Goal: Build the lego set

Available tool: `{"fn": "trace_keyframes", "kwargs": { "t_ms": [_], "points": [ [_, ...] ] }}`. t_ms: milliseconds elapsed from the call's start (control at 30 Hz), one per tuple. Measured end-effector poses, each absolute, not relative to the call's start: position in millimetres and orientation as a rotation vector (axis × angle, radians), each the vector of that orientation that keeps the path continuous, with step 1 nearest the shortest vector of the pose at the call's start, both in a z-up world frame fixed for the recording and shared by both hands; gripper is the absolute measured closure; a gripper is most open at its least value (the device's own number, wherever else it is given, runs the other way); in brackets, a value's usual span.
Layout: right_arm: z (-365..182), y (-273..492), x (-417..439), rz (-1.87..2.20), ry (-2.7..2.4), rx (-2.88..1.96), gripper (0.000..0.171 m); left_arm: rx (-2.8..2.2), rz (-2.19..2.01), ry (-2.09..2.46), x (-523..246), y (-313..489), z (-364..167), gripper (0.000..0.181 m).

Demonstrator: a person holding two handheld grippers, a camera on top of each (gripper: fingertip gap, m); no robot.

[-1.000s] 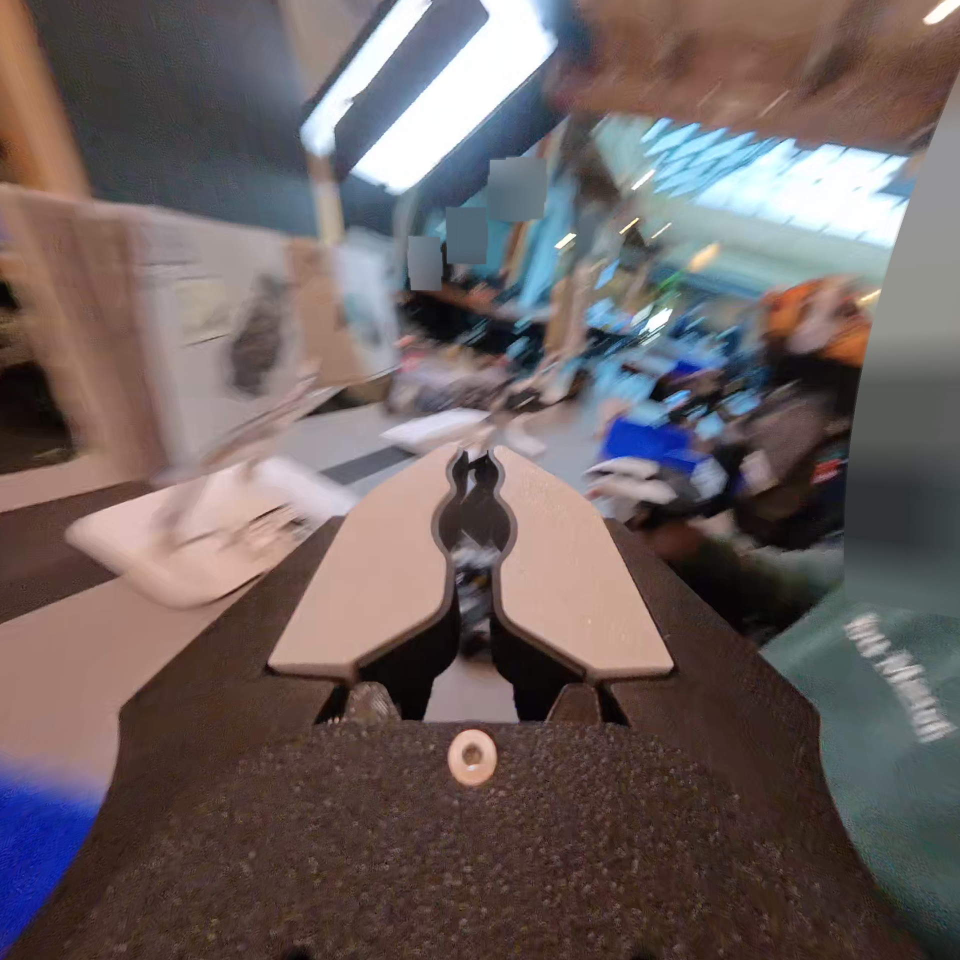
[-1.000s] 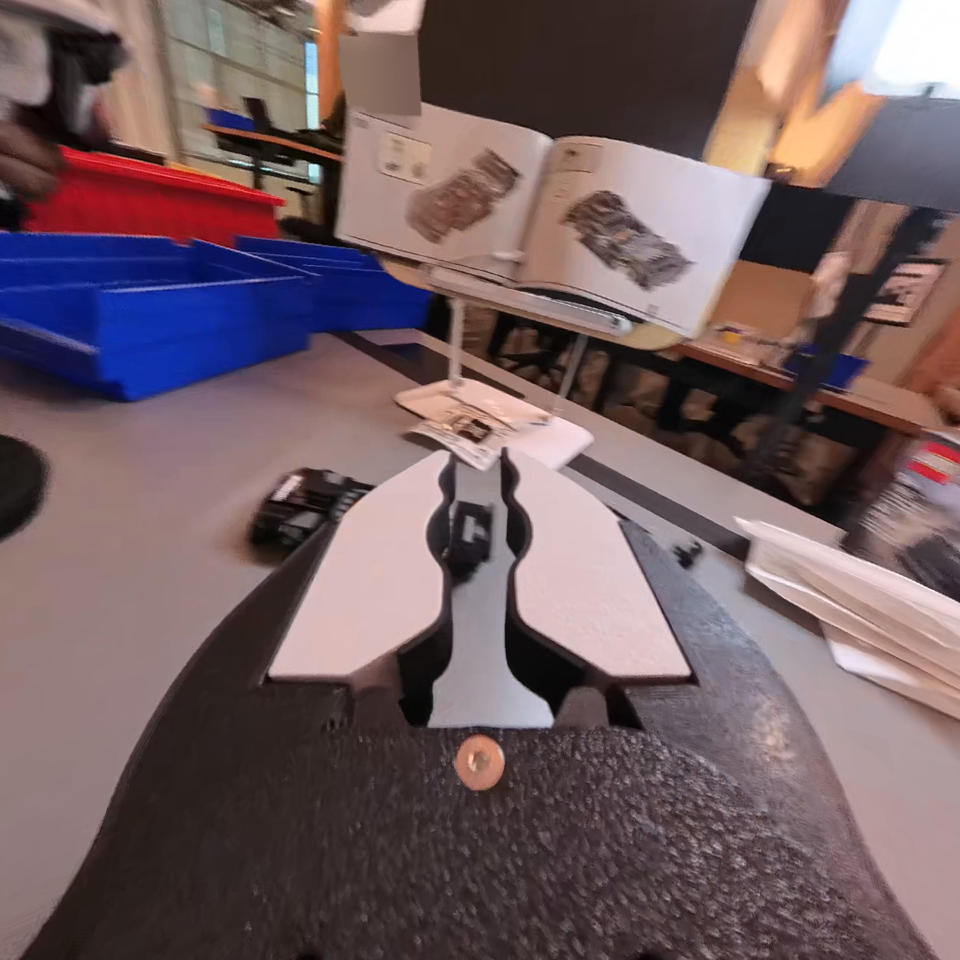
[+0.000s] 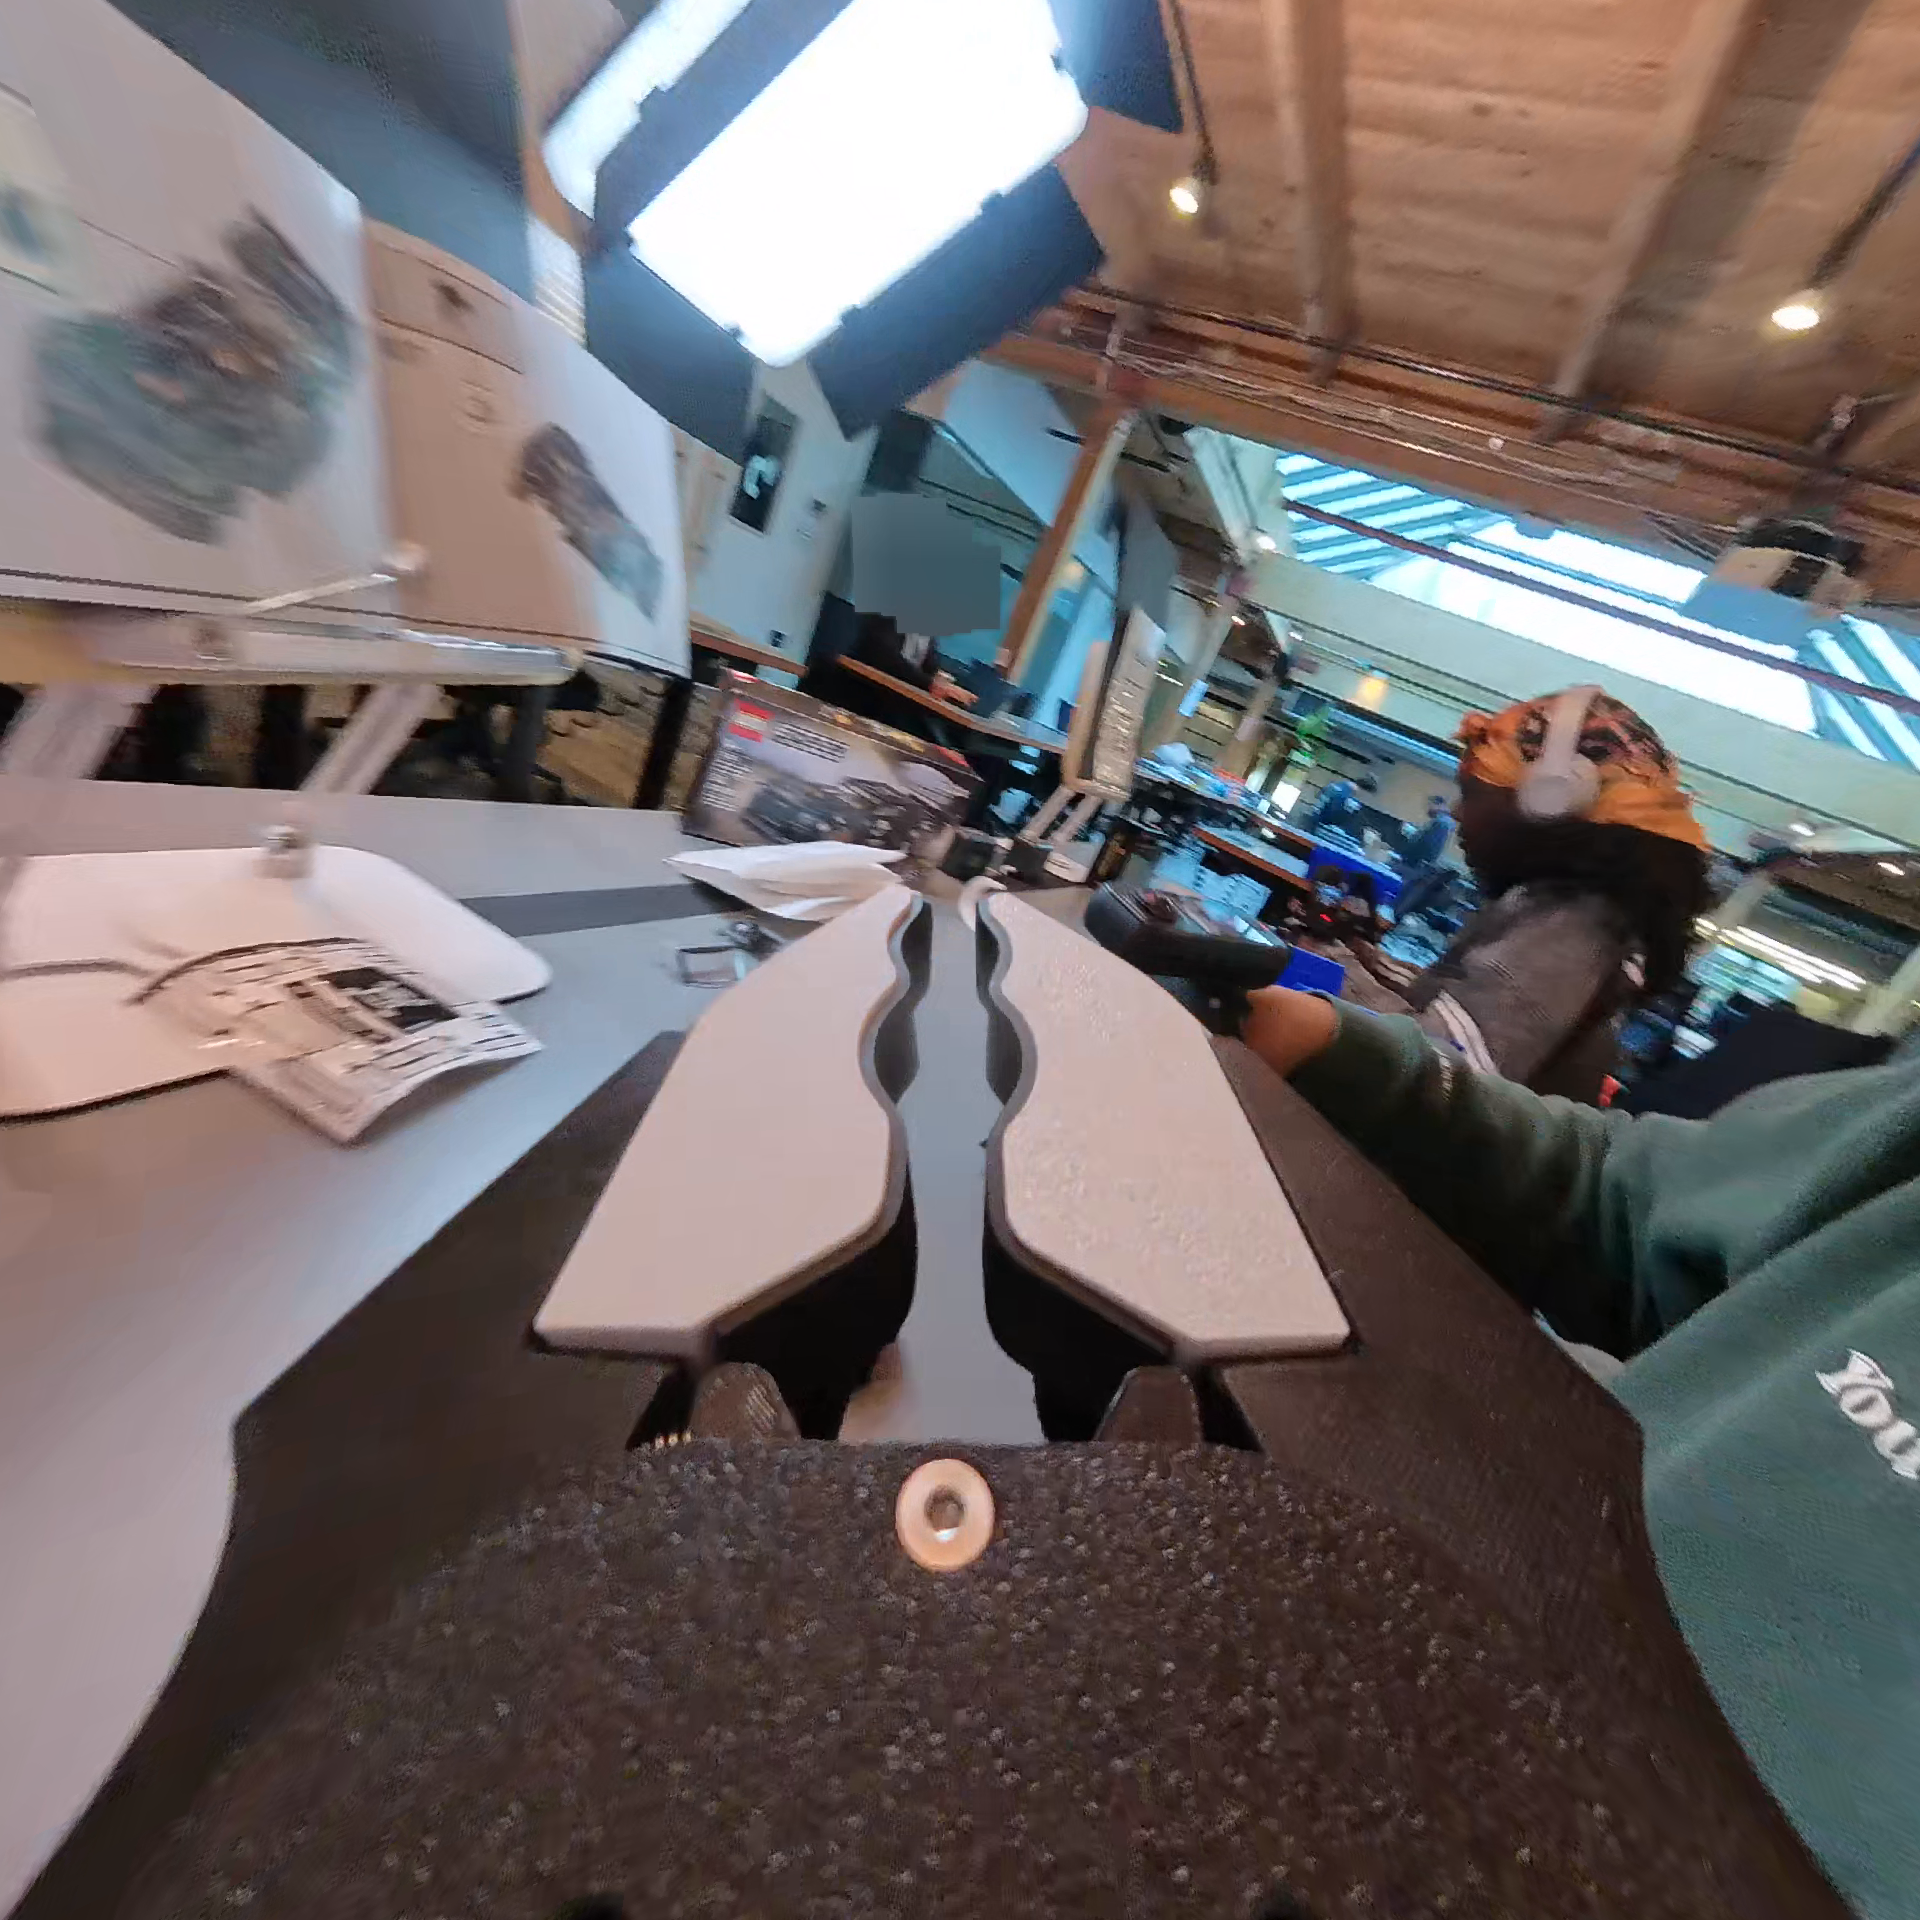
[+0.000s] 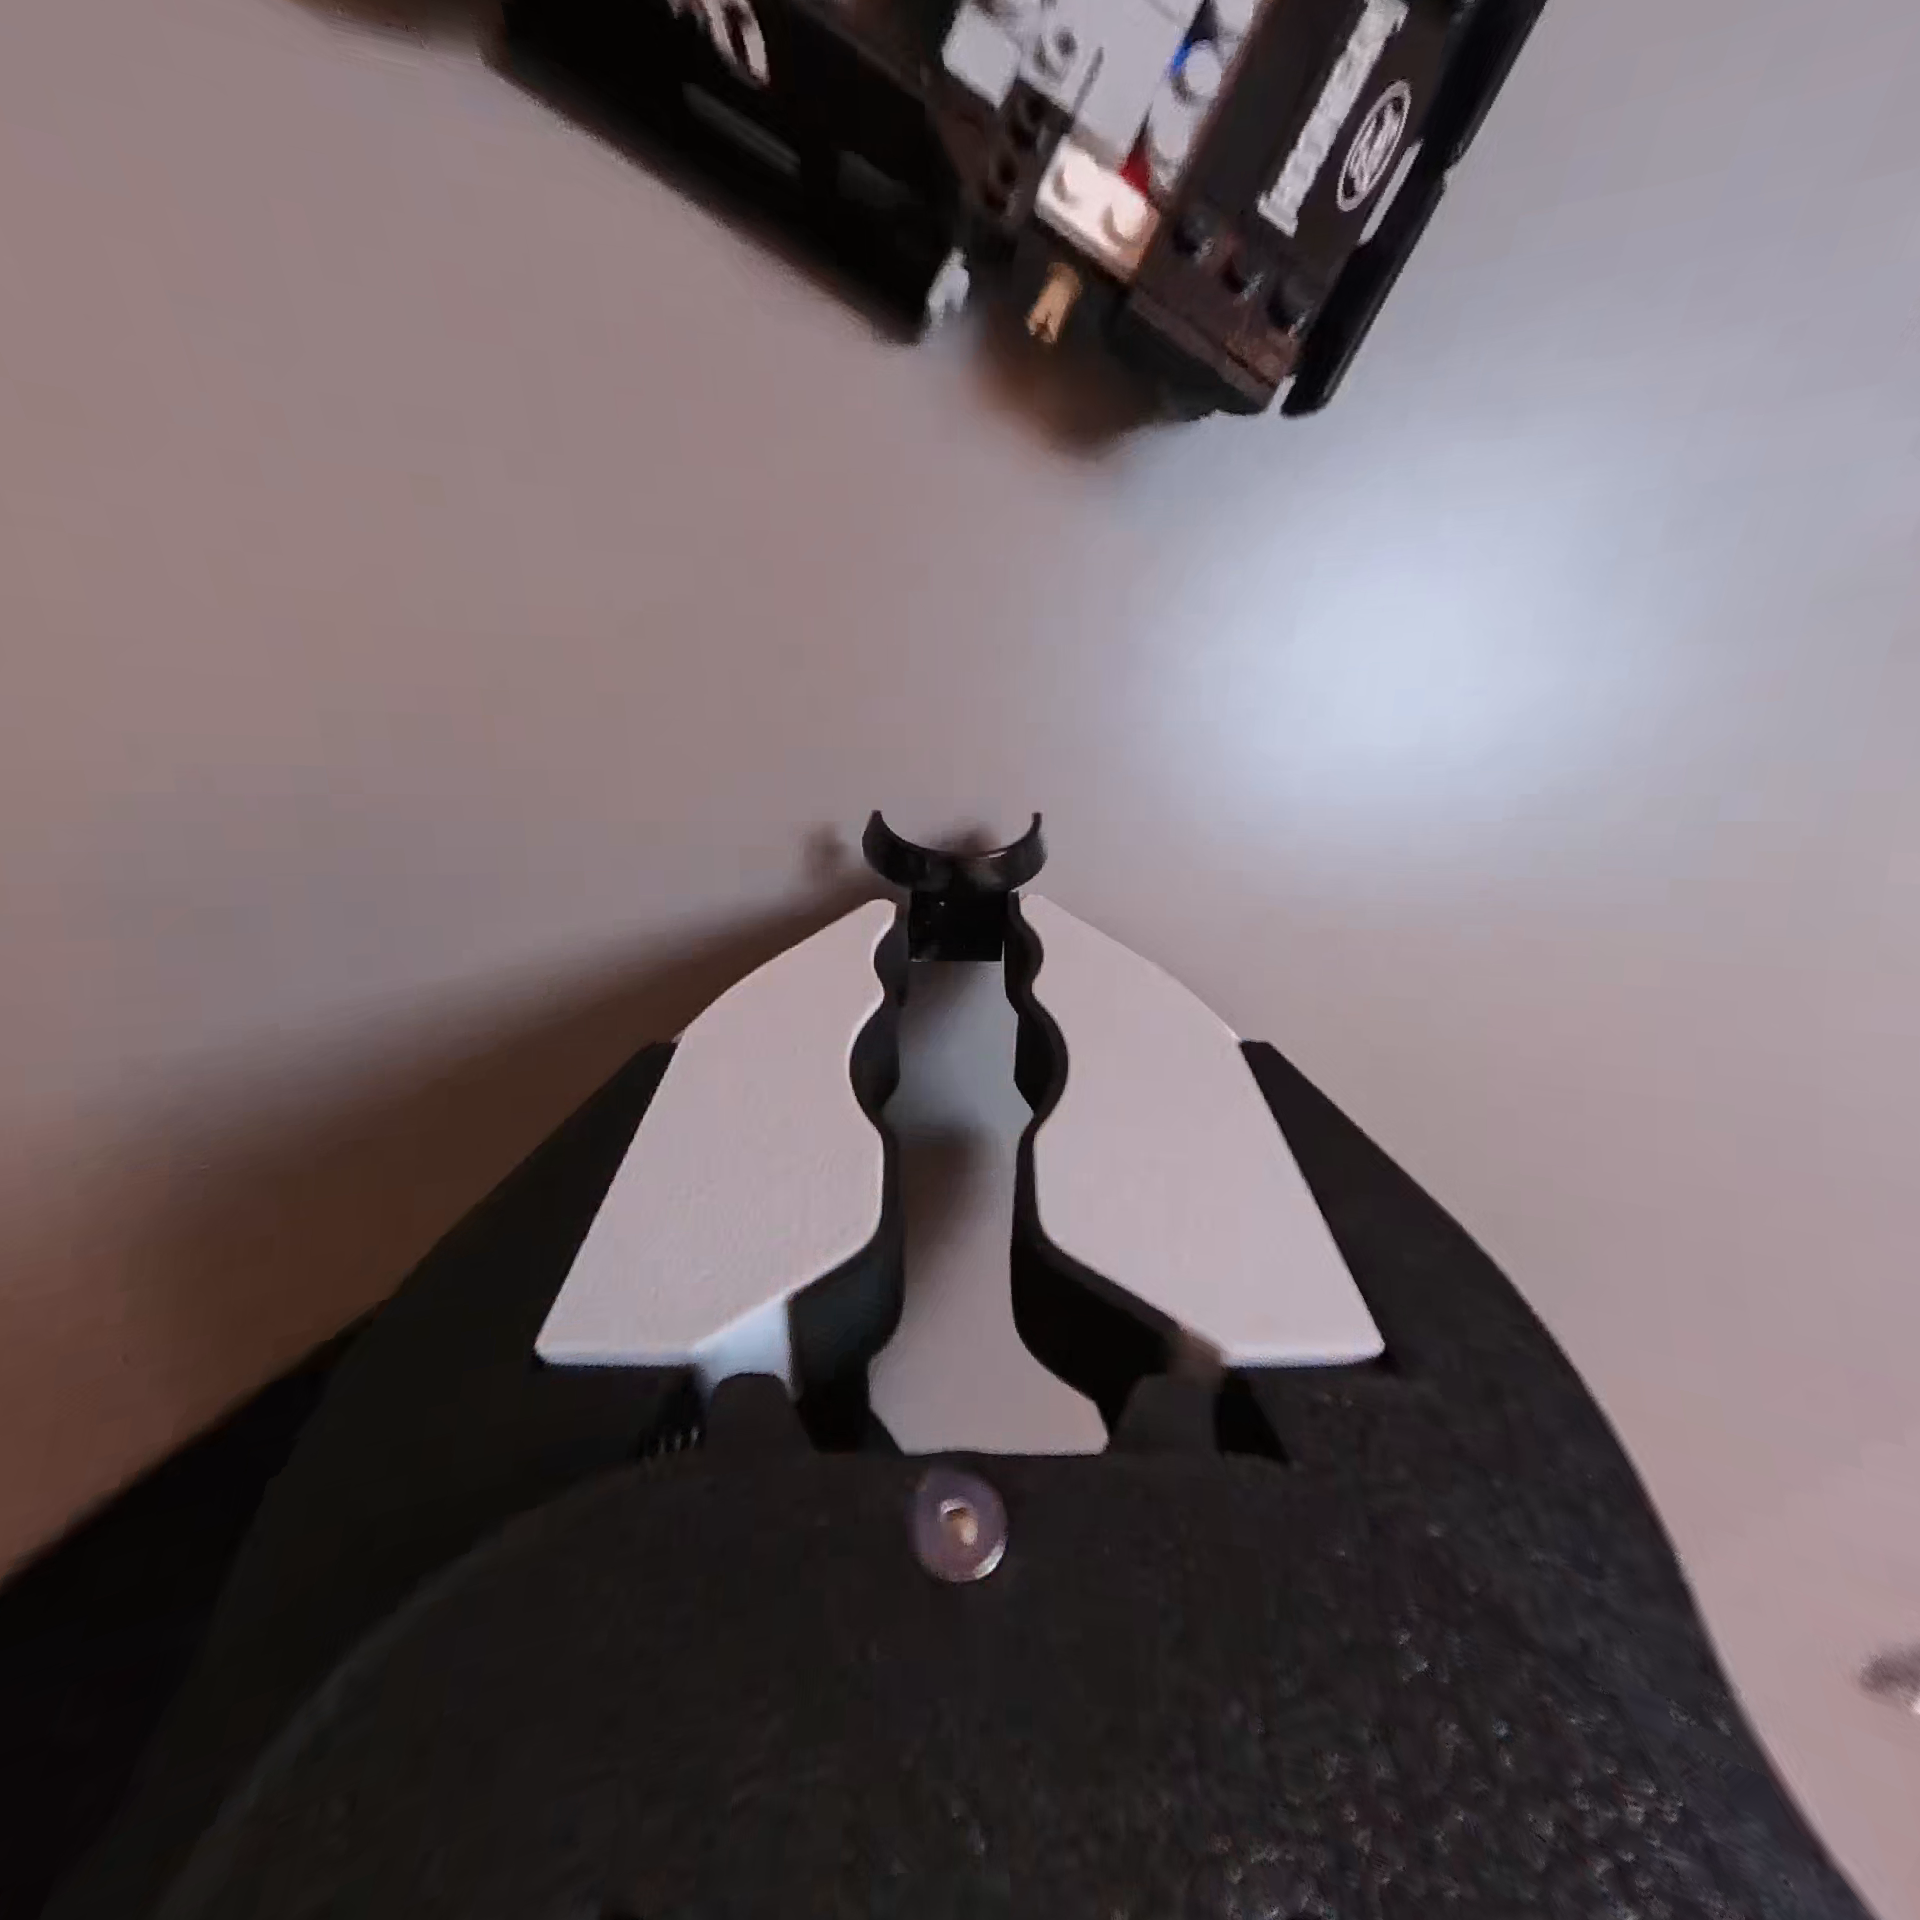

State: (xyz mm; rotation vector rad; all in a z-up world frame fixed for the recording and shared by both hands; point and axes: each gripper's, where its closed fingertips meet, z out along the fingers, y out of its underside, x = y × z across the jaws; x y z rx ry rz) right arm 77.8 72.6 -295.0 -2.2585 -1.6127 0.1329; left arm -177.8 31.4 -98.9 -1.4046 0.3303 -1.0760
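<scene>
My right gripper points down at the grey table and is shut on a small black lego piece whose curved clip end sticks out past the fingertips. The partly built black lego model lies at the top of that view, apart from the piece. My left gripper hovers low over the table, its jaws a narrow gap apart with nothing between them. The right gripper also shows in the left wrist view, held by a hand in a green sleeve.
An open instruction booklet sits on a white stand at the left, with a printed leaflet at its foot. Small dark parts, white paper bags and the lego box lie farther off. A person with headphones is at the right. One gripper's finger ends stand about 35 cm off the other's.
My right gripper has tipped down towards the table with the black piece and come closer to the model. My left gripper's tips, touching before, now stand slightly apart, and its view has swung.
</scene>
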Motion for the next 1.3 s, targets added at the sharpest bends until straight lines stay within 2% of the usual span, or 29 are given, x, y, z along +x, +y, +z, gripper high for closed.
{"fn": "trace_keyframes", "kwargs": {
  "t_ms": [200,367,433,533,600,733,833,933,1300],
  "points": [
    [-297.1,77.0,72.8,0.136,-1.641,-2.281,0.153,-1.438,-0.97,0.184,-231.5,28.4,-113.7,0.176],
    [-286.3,85.1,68.4,0.173,-1.532,-2.195,0.13,-1.511,-0.853,0.138,-259.9,30.3,-129.0,0.173],
    [-266.5,87.2,55.9,0.307,-1.414,-2.058,0.116,-1.548,-0.764,0.127,-273.6,32.9,-132.7,0.17],
    [-225.8,88.0,44.4,0.481,-1.179,-1.807,0.107,-1.603,-0.6,0.102,-299.3,39.9,-137.4,0.167],
    [-203.3,87.0,47.2,0.527,-1.028,-1.67,0.113,-1.649,-0.466,0.084,-320.2,46.7,-141.8,0.165],
    [-179.8,80.7,62.2,0.492,-0.85,-1.51,0.155,-1.778,-0.153,0.061,-368.8,63.0,-154.9,0.156],
    [-171.6,76.0,69.0,0.465,-0.812,-1.472,0.171,-1.863,0.047,0.007,-410.7,75.4,-160.6,0.141],
    [-172.4,74.9,72.8,0.457,-0.795,-1.457,0.171,-2.0,0.134,-0.034,-446.1,92.3,-172.8,0.129],
    [-190.6,75.4,69.7,0.462,-0.825,-1.506,0.171,-2.525,-0.082,-0.001,-484.5,160.7,-276.8,0.136]
  ]
}}
